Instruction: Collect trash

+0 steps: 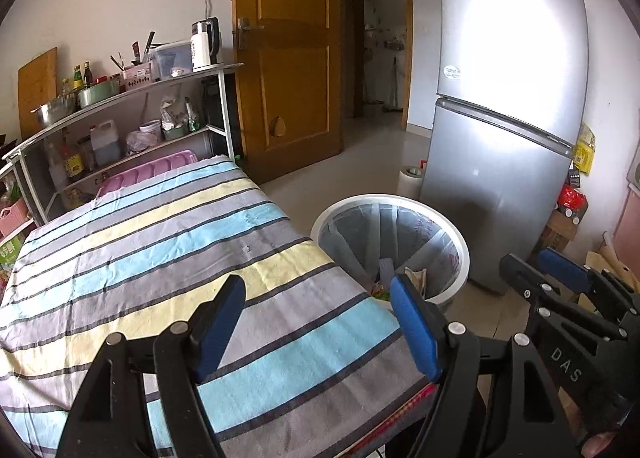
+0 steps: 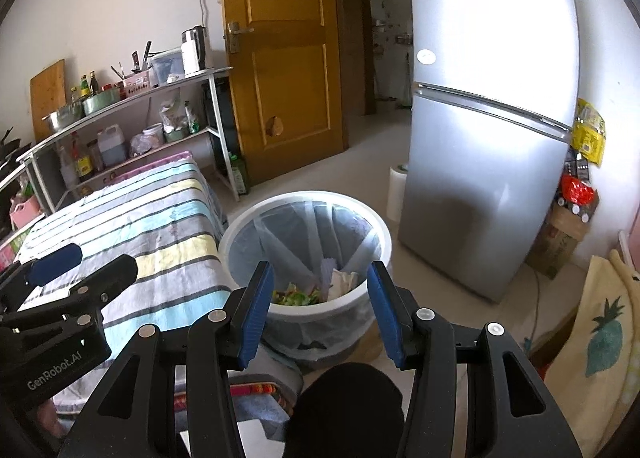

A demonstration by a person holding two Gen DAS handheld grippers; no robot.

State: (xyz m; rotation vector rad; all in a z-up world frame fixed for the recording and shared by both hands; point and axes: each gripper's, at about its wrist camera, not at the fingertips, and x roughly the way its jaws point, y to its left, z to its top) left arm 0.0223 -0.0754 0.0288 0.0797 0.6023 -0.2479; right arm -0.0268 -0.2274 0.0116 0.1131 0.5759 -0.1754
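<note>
From the left wrist view, the left hand-held gripper (image 1: 318,324) hangs over the near corner of the table (image 1: 132,242) with its striped cloth, jaws standing well apart and nothing between the blue pads. The cloth looks bare of litter from here. The white trash bin (image 1: 460,246), lined with a thin bag, stands on the floor just beside the table's corner. The right hand-held gripper (image 1: 536,262) shows at the right edge. My worry here is a jaw catching the loose cloth and dragging it off the edge.

From the right wrist view, the right hand-held gripper (image 2: 320,312) sits above the bin's near rim, jaws parted and empty. The trash (image 2: 316,290), green scraps and crumpled paper, already lies at the bottom of the bin. The liner hangs slack over the rim; I'd guess a finger snagging it could pull it loose or tip the bin, spilling what's collected.
</note>
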